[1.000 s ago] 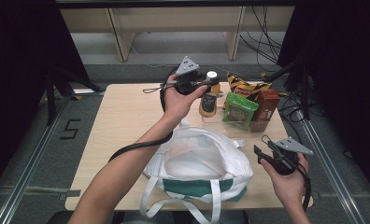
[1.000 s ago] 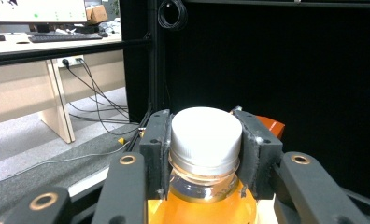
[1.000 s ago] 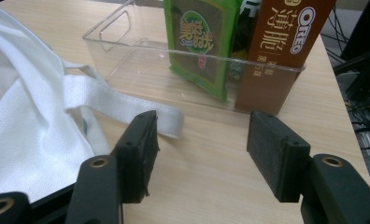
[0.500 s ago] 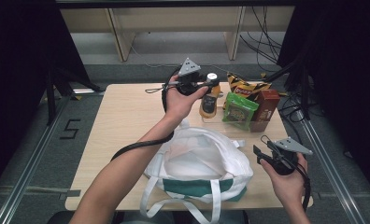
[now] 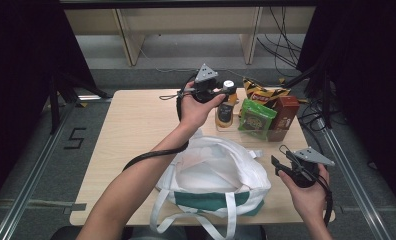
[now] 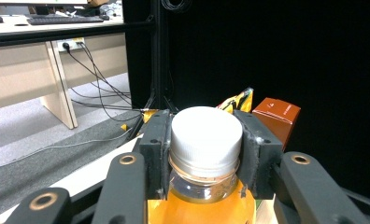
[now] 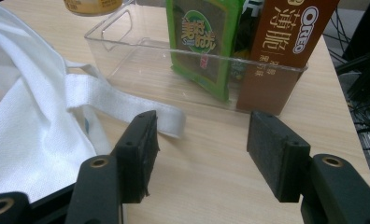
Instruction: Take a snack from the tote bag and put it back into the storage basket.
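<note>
Lifted slightly since earlier, the bottle (image 5: 225, 102) stays clamped in the left gripper (image 5: 217, 92) at twelve o'clock; the right gripper (image 5: 280, 161) gapes empty.

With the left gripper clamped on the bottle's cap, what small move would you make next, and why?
Probably lift the bottle straight up. The left gripper has both pads pressed on its white cap, so the grip looks set, while the bottle sits low in the clear tray beside the green packet. A vertical lift should clear the tray wall before carrying it toward the open white bag.
</note>
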A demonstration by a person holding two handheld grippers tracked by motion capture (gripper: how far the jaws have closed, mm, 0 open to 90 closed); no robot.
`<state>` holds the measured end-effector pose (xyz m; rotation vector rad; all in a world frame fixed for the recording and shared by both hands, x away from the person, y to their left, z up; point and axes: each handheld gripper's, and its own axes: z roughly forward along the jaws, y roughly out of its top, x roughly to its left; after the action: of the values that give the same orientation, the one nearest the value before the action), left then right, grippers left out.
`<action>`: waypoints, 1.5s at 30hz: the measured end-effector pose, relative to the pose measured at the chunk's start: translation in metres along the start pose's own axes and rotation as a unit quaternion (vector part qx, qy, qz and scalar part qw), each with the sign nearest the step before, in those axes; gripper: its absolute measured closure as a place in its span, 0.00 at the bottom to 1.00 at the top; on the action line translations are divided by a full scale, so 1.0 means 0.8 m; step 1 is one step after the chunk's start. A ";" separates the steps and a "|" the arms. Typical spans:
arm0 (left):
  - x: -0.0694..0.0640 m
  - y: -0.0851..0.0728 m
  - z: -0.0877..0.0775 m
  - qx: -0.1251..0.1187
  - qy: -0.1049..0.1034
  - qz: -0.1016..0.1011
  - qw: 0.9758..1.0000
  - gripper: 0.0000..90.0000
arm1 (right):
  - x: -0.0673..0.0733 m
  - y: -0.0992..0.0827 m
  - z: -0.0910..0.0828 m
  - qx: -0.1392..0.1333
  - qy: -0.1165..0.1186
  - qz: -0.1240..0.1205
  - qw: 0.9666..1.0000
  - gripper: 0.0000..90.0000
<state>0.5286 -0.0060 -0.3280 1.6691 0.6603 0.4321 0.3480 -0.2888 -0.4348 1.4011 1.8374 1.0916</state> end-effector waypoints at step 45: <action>0.003 -0.015 0.027 0.024 0.006 -0.001 1.000 0.65 | 0.001 -0.001 0.001 0.005 0.001 0.003 1.000 0.48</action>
<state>0.5416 -0.0193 -0.3443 1.7125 0.6868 0.4278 0.3483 -0.2881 -0.4356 1.4129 1.8438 1.0878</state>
